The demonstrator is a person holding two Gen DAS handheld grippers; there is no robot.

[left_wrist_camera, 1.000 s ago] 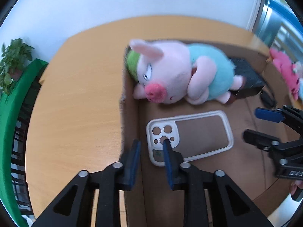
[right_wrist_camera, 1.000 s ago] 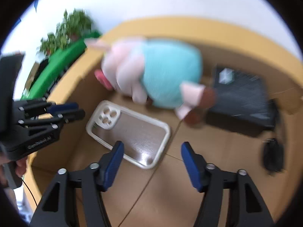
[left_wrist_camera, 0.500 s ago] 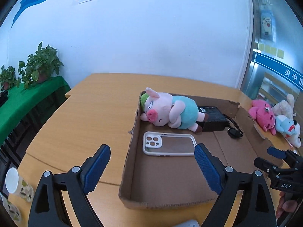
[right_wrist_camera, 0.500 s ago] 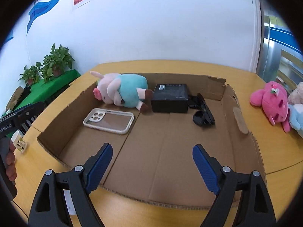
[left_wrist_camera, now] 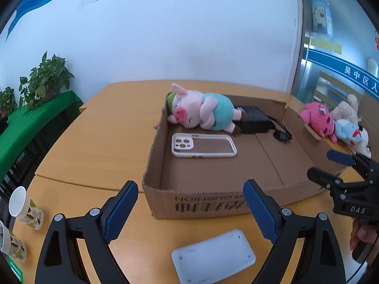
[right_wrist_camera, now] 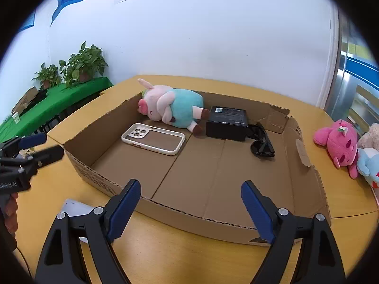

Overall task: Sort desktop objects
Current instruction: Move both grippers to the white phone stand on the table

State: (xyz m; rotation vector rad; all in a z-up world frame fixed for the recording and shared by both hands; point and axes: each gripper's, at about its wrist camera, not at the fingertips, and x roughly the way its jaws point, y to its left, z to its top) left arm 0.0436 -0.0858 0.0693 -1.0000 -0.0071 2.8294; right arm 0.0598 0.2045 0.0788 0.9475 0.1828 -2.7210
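You hold both tongs, left tongs (left_wrist_camera: 190, 209) and right tongs (right_wrist_camera: 193, 209), apart and empty before the cardboard box (right_wrist_camera: 213, 220), probably because the phone case (right_wrist_camera: 153, 138) already lies inside it.

We see a shallow cardboard box (right_wrist_camera: 305, 156) on the desk (right_wrist_camera: 165, 255), its flaps open. Inside, a pink pig plush (right_wrist_camera: 171, 110) in a teal shirt lies on its side in the far left corner. Just in front of it a white phone case (right_wrist_camera: 153, 138) lies flat, camera cutouts to the left. A black box (right_wrist_camera: 227, 123) sits beside the pig's feet, with black sunglasses (right_wrist_camera: 261, 145) touching its right side. A white plate (left_wrist_camera: 213, 259) lies flat on the desk before the box.
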